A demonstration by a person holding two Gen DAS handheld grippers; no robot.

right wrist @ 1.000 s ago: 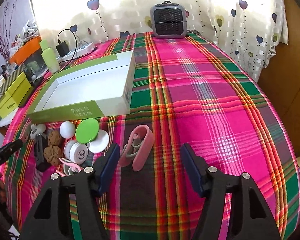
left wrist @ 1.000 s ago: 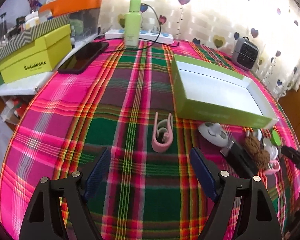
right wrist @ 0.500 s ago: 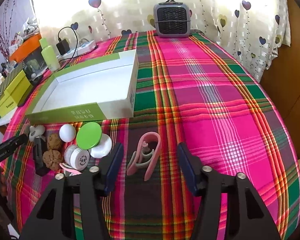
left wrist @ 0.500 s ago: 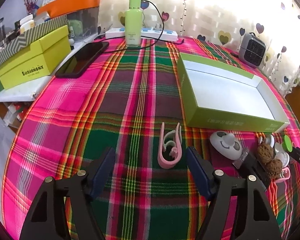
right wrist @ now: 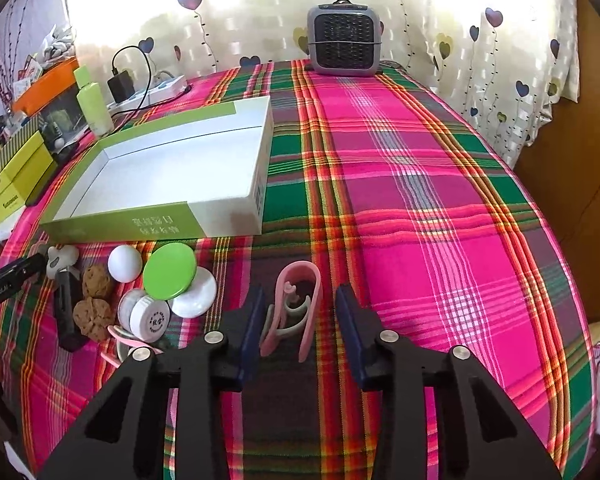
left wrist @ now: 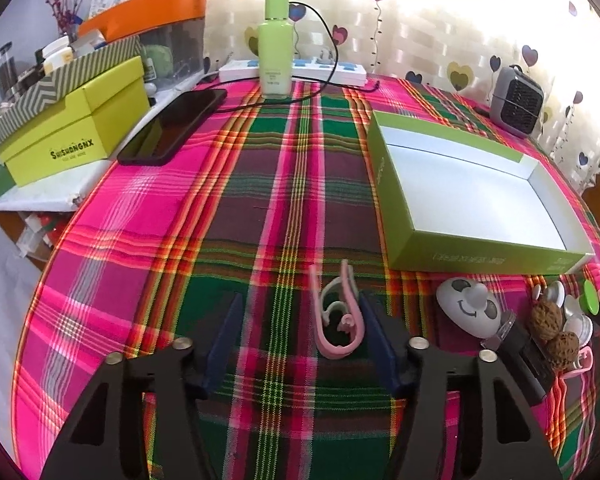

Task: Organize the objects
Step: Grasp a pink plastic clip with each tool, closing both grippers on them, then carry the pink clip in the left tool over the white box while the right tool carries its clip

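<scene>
A woven plaid cloth (left wrist: 180, 240) in pink, green and dark red covers the round table, its weave fine and matte.

The left gripper (left wrist: 300, 332) has black angular arms with round silver screws and flat dark-blue ribbed pads (left wrist: 224, 336). Its jaws are closing. Between them, hard against the right-hand pad, lies a pink clip (left wrist: 337, 320): a smooth, glossy U of plastic with a pale inner prong, its open ends pointing away from the gripper. The clip touches or nearly touches that pad; the other pad stands well clear of it, so nothing is clamped yet. Ahead and to the right sits a shallow rectangular box (left wrist: 404, 216), green card outside, smooth white inside. Just right of the gripper lie a white rounded piece with a smiling face (left wrist: 466, 306), two wrinkled brown walnuts (left wrist: 546, 316) and a black blocky thing whose kind I cannot tell.

The right gripper (right wrist: 300, 320) is built the same, and its jaws are also closing. A second clip (right wrist: 300, 308), pink with a pale green inner piece, lies between them with its bend pointing away. Its left side looks to touch the left pad; a narrow gap remains at the right pad (right wrist: 350, 322). Just left of this gripper cluster a flat green disc (right wrist: 169, 266), a white ball (right wrist: 125, 263), white round lids and the walnuts. The box lies ahead to the left.
</scene>
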